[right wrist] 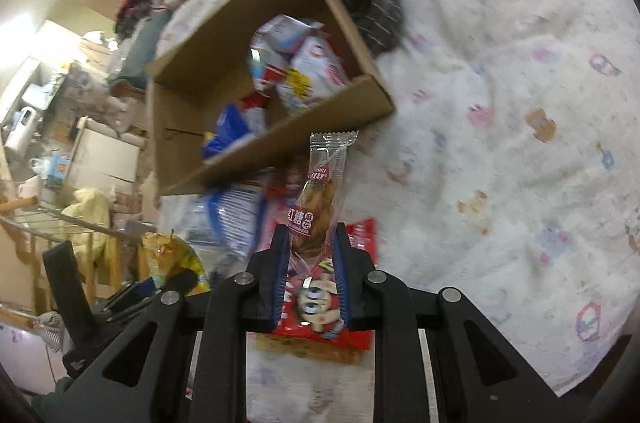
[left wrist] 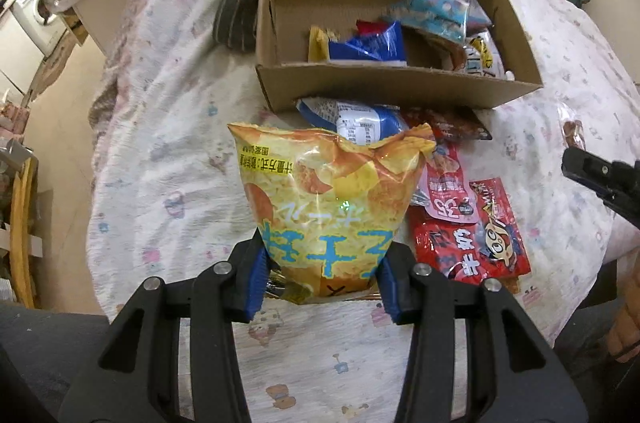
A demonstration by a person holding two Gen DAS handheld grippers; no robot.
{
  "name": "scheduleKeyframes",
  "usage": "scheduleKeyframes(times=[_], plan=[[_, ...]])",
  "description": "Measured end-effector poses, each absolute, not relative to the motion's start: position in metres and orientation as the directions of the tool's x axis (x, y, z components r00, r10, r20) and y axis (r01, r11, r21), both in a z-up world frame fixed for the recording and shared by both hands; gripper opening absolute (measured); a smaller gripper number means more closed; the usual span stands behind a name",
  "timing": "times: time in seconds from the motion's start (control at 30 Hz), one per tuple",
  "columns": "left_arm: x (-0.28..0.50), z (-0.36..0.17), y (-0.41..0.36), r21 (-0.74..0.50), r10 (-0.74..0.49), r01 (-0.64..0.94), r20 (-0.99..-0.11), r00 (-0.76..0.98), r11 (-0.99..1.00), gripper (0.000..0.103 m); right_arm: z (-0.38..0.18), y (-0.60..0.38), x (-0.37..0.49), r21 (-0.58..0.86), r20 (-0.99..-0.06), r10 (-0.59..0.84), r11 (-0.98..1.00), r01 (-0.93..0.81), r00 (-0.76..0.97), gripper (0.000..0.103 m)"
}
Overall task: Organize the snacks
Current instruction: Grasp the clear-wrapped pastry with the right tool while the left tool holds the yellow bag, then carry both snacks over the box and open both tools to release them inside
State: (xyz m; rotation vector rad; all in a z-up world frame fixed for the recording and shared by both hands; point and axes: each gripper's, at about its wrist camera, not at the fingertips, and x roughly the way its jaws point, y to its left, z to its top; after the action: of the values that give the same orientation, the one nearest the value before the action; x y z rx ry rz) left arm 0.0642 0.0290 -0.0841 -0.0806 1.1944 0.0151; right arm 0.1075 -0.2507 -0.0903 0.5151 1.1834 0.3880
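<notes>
left wrist: left hand-held gripper (left wrist: 320, 277) clamped on a yellow chip bag (left wrist: 330, 211), held above the bed (left wrist: 168, 127), short of the box (left wrist: 384, 23). box has a few snacks; red packets (left wrist: 470, 231) not yet packed.
right wrist: right hand-held gripper (right wrist: 312, 277) pinches a clear pastry packet (right wrist: 320, 199) near the box. roughly halfway.
</notes>
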Motion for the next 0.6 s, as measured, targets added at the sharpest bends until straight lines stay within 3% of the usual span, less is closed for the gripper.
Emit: scheduleKeyframes(times=[0.6], plan=[[0.083,-0.036,0.058,-0.109,-0.020,-0.170,-0.890,0.455,0.979,0.042,-0.056,-0.231,0.104,0.590,-0.702,0.591,0.795,-0.139,0.397,0.022]])
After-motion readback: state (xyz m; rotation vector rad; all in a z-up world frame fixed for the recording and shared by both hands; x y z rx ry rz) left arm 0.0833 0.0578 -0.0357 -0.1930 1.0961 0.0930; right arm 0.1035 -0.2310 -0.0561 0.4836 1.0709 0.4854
